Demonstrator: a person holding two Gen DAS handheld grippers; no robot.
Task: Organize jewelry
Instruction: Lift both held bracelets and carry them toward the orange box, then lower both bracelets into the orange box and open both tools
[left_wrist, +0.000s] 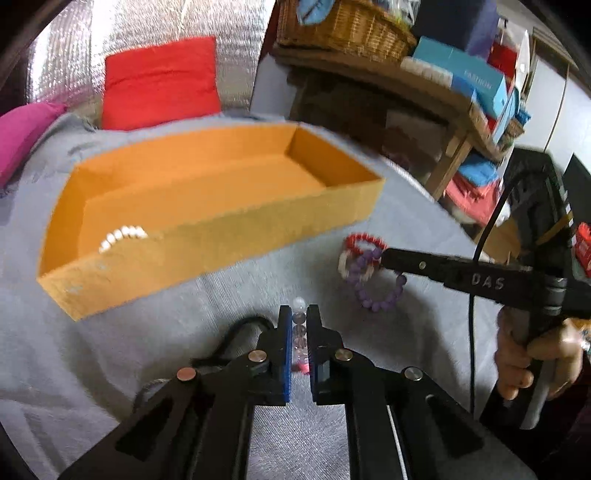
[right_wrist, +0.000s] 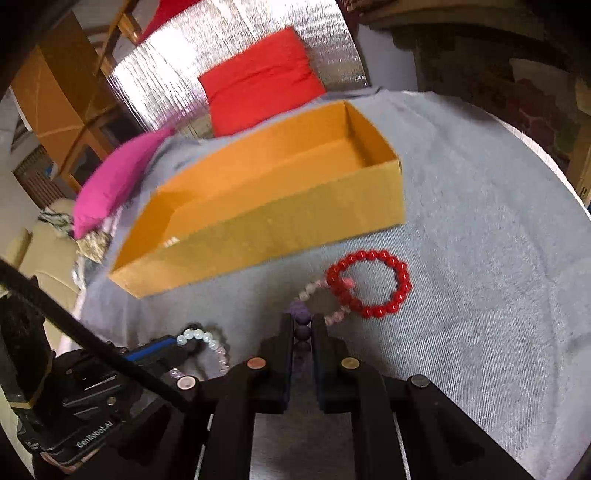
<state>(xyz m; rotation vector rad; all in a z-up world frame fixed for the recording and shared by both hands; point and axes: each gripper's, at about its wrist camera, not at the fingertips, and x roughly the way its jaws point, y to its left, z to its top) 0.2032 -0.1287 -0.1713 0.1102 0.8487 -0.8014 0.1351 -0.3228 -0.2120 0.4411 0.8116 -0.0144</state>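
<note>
With my left gripper clamped on a clear bead bracelet and my right gripper pinching the purple bracelet, both lie short of the orange box; next I'd carry them over its wall.

My right gripper is clamped on a string of dark purple beads, which runs up between its pads. Just ahead and to its right, a red bead bracelet lies flat on the grey cloth, overlapping a pale pink bracelet. Farther ahead sits the open orange box. Low to my left, the left gripper pinches a clear bead bracelet. Beyond the box lie a red cushion and a magenta cushion.
</note>
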